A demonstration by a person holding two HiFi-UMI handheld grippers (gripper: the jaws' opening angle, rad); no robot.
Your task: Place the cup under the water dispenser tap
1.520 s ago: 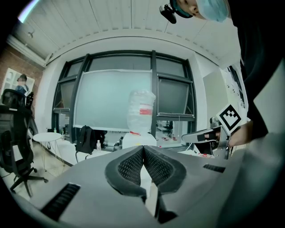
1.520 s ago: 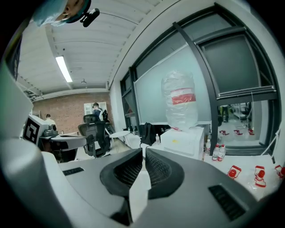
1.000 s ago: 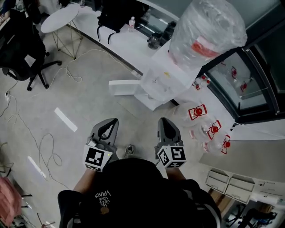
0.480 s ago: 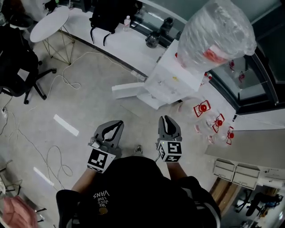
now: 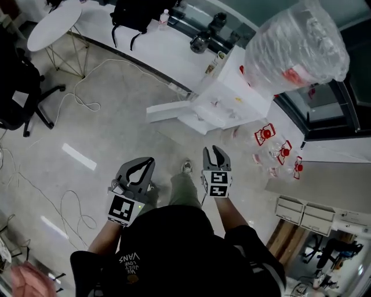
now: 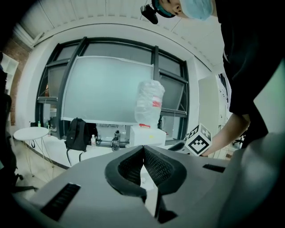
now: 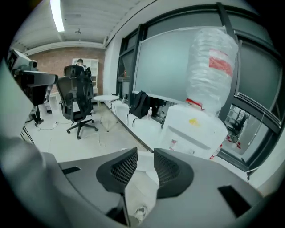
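The white water dispenser (image 5: 229, 101) stands ahead on the floor, topped by a large bottle in clear wrap (image 5: 295, 49). It also shows in the left gripper view as the dispenser (image 6: 147, 135) and in the right gripper view as the dispenser (image 7: 196, 129). I can make out no cup in any view. My left gripper (image 5: 148, 161) is held low in front of the person, jaws touching at the tips, empty. My right gripper (image 5: 216, 151) points toward the dispenser, with a narrow gap between its pads and nothing in it.
A flat white board (image 5: 168, 111) lies on the floor left of the dispenser. Spare bottles with red labels (image 5: 272, 151) lie to its right. An office chair (image 5: 17, 98), a round white table (image 5: 52, 26), a black backpack (image 5: 134, 17) and loose cables (image 5: 69, 203) sit to the left.
The person has stepped toward the dispenser, one leg coming forward between the grippers. The right gripper has moved up and forward; the dispenser looks nearer.
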